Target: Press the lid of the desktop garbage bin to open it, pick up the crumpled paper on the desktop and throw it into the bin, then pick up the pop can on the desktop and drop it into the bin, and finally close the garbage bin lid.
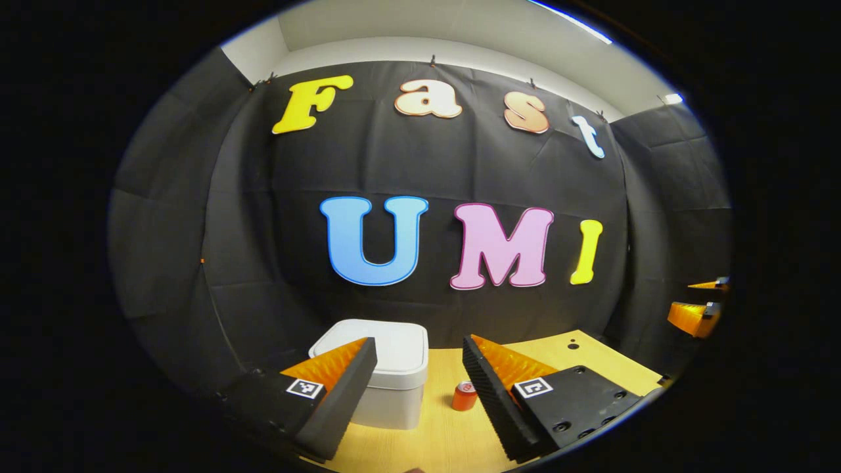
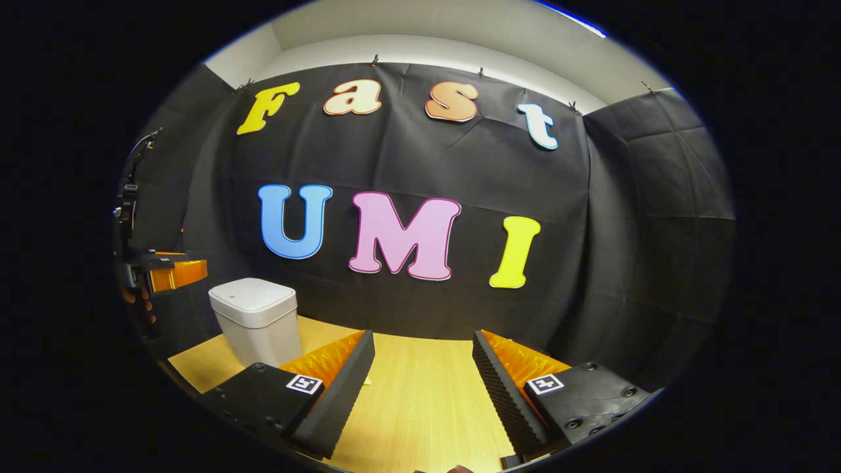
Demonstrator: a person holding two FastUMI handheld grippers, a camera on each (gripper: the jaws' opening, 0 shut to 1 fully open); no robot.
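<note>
Booth: black cloth wall [image 1: 420, 171] at the back, pale ceiling above, light wooden desk [image 1: 453, 433] below.

Item 1 — desktop garbage bin [image 1: 387, 374]: white, squarish with rounded corners, lid down flat. In the left gripper view it stands on the desk just beyond the left finger of the near tongs, which covers part of its front. In the right gripper view the bin [image 2: 256, 318] stands well to the left, toward the back of the desk.

Item 2 — pop can [image 1: 464, 396]: red, upright on the desk, just right of the bin and apart from it, seen in the gap between the fingers.

Item 3 — left tongs [image 1: 420, 387]: fingers spread wide, nothing between them, held above the desk short of bin and can. The right gripper view shows them far off at the left edge [image 2: 172, 272], beside a hand [image 2: 139, 305].

Item 4 — right tongs [image 2: 424, 381]: fingers spread wide, gripping nothing, bare desk in the gap. They show at the right edge of the left gripper view [image 1: 698, 309].
</note>
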